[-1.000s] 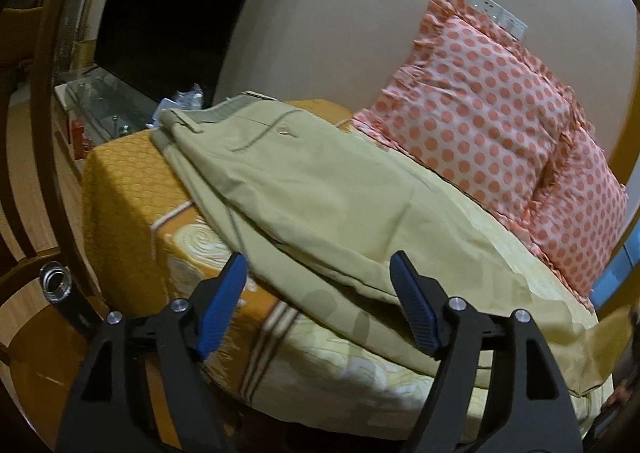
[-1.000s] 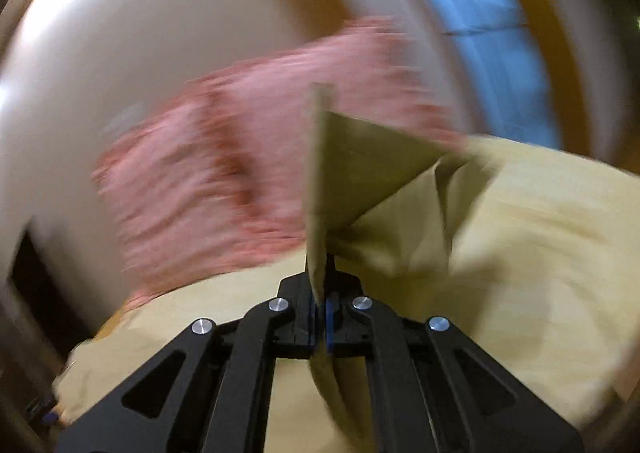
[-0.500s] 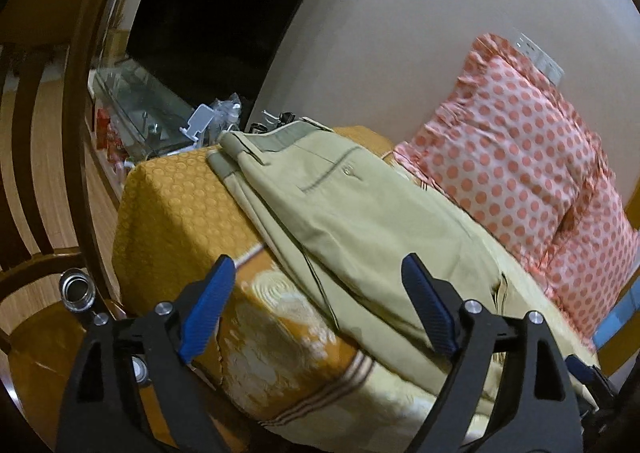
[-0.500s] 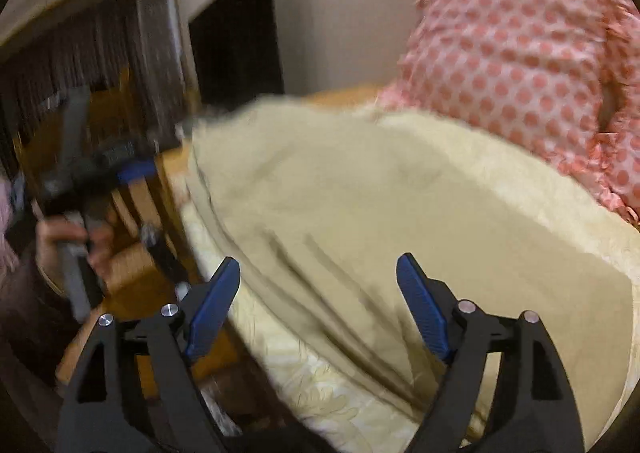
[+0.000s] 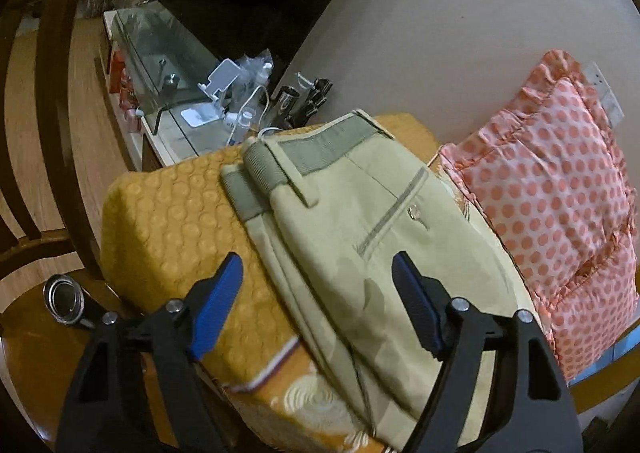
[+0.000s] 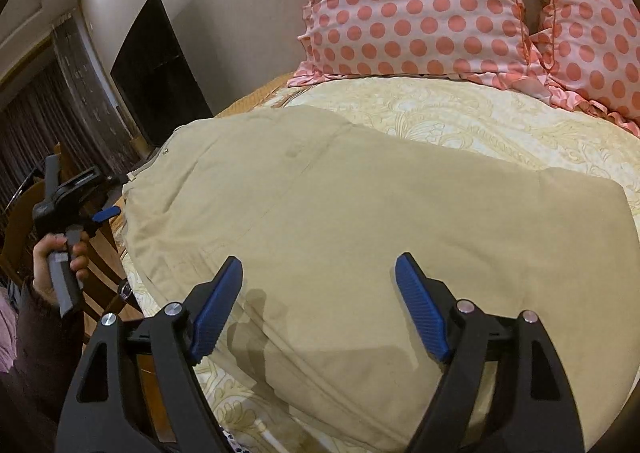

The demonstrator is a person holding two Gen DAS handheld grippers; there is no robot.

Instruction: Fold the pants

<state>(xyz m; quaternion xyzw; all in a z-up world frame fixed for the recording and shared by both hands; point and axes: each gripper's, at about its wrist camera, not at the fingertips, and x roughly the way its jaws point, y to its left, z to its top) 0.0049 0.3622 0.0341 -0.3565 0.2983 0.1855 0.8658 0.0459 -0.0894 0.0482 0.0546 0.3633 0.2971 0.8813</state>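
Observation:
The khaki pants point(image 5: 360, 237) lie folded on the bed, with the waistband at the far end near the bed's corner. In the right wrist view the pants point(image 6: 380, 221) spread flat as a wide folded panel. My left gripper point(image 5: 320, 293) is open and empty, above the waist end of the pants. My right gripper point(image 6: 320, 293) is open and empty, above the near edge of the pants. The left gripper also shows in the right wrist view point(image 6: 76, 209), held in a hand at the left.
Two pink polka-dot pillows point(image 6: 440, 1) lean on the wall behind the pants. The bed has a yellow patterned cover point(image 5: 168, 221). A glass stand point(image 5: 160, 57) with small clutter and a dark TV stand past the bed's corner. A wooden chair point(image 5: 52, 93) stands at the left.
My right gripper has let go of the pants leg and opened; the pants now lie flat. My left gripper has moved toward the waistband end.

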